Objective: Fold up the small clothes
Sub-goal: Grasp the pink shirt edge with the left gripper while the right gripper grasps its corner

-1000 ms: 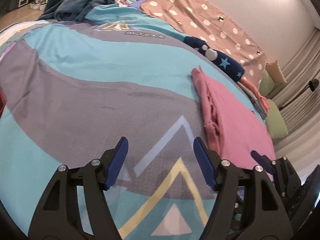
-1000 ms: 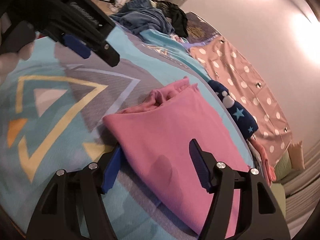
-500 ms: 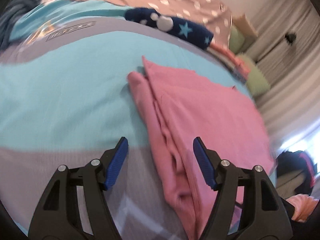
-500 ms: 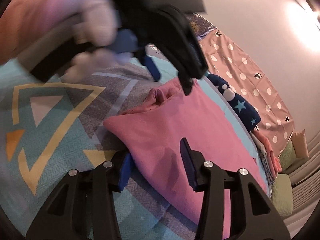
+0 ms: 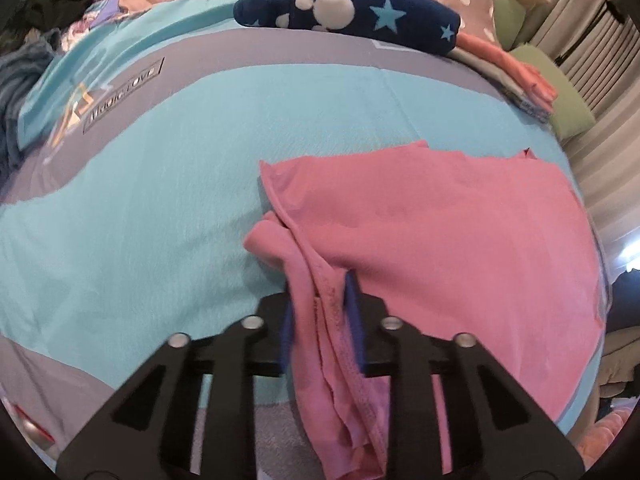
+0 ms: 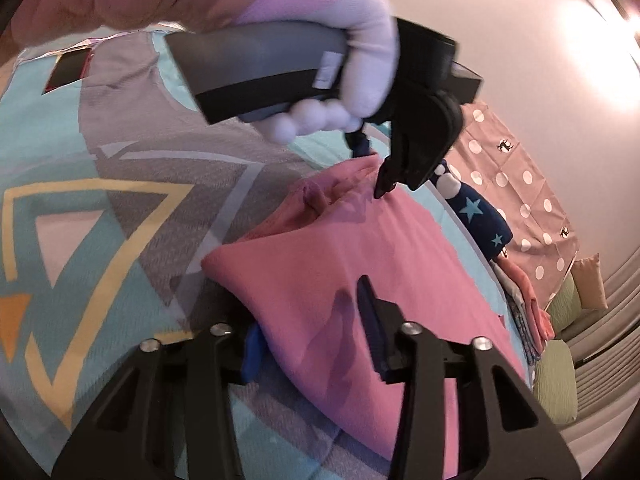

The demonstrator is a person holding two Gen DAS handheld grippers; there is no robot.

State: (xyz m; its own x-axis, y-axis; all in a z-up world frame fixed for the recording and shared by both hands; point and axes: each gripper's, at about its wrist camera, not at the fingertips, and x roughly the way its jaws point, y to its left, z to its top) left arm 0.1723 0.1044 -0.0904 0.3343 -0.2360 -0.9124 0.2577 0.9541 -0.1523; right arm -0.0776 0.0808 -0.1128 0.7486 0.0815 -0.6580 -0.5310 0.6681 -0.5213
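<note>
**Left wrist view: both grippers closing on the pink garment's edges**

Left wrist view shows the pink garment [image 5: 420,232] lying mostly flat on the bed's blue-and-grey cover [image 5: 160,220], with the navy star-print cloth [image 5: 352,16] well beyond its far edge. The left gripper [image 5: 320,320] has the garment's bunched, rumpled side edge between its blue pads, and its jaws are closing on that fold; the pads look pressed against the fabric on both sides. From the right wrist view, the same gripper is seen in a gloved hand [image 6: 352,60], tipped steeply down onto the garment's far bunched corner.

The right gripper [image 6: 316,340] sits at the garment's near corner. One blue pad lies under or beside the lifted edge and the other rests above the cloth, so fabric is between them. Its jaws are closing too, but a gap remains and I cannot tell that the pads are pressing yet.

The step in hand looks like taking hold of two corners along one side of the garment, ahead of a fold. The next move probably calls for both grips to be firm before lifting, then carrying that side across the garment toward its opposite edge while keeping the cloth taut between the two grippers. The bunched layers in the left grip could slip or drag unevenly.
</note>
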